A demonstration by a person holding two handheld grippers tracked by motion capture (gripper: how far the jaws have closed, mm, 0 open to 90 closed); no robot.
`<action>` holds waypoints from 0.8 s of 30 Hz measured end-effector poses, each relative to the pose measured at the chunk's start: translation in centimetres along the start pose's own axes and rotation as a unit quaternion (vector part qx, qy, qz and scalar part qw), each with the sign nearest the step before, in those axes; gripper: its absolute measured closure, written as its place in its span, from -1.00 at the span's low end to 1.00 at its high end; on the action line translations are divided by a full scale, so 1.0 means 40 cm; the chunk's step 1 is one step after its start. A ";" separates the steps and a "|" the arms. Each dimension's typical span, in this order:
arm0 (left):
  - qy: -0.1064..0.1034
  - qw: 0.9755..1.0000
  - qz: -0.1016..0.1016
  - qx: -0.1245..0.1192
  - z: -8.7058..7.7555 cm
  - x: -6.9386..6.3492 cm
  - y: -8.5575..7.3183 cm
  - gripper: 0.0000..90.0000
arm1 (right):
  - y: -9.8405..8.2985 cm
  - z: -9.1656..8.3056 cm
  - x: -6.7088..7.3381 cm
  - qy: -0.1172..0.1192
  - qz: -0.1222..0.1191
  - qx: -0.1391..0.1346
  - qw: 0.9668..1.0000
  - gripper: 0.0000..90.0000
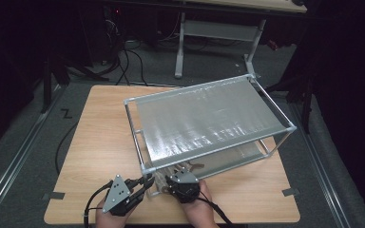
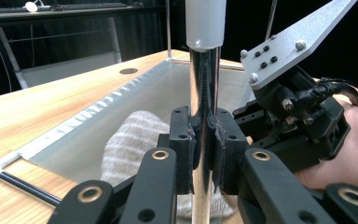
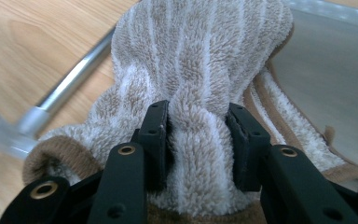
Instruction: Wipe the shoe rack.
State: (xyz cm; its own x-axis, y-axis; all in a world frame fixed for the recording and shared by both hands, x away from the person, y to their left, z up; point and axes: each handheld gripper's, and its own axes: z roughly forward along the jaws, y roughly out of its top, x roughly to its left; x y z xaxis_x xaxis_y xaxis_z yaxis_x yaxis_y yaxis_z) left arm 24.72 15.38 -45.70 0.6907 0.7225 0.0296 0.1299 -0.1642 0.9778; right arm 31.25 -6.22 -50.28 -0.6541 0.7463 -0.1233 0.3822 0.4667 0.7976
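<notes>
A tube-framed rack with a silver fabric top shelf stands on the wooden table. My left gripper is shut on the rack's chrome near-corner post, low down. A beige towel with white stripes lies bunched on the silver lower shelf just behind that post. My right gripper reaches in under the top shelf, and its pads pinch a raised fold of the towel.
The rack's lower shelf runs back to the right beneath the top one. Bare tabletop lies left of the rack. Beyond the table, a white desk leg and cables sit on the dark floor.
</notes>
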 end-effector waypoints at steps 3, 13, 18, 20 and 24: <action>-0.003 1.000 -0.004 -0.002 0.001 0.001 -0.001 0.79 | -0.009 -0.008 -0.026 -0.011 0.009 0.003 1.000 0.39; -0.004 1.000 -0.001 0.002 -0.003 0.004 0.001 0.79 | -0.045 -0.031 -0.182 -0.073 0.042 0.021 0.996 0.39; -0.001 1.000 -0.002 0.003 -0.014 0.011 -0.001 0.79 | -0.075 -0.055 -0.287 -0.118 0.063 0.030 0.991 0.39; 0.003 1.000 -0.002 0.003 -0.021 0.013 -0.002 0.79 | -0.092 -0.070 -0.331 -0.136 0.080 0.032 0.987 0.39; 0.009 1.000 -0.006 -0.001 -0.033 0.022 -0.002 0.79 | -0.125 -0.104 -0.408 -0.173 0.101 0.036 0.979 0.39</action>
State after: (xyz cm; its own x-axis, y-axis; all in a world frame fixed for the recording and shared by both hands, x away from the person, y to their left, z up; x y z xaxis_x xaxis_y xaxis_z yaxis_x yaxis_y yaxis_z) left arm 24.37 16.92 -45.46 0.6754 0.7371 0.0210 0.1371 -0.1535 0.9786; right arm 37.31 -22.71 -49.80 -0.3045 0.9373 -0.1696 0.5338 0.3154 0.7846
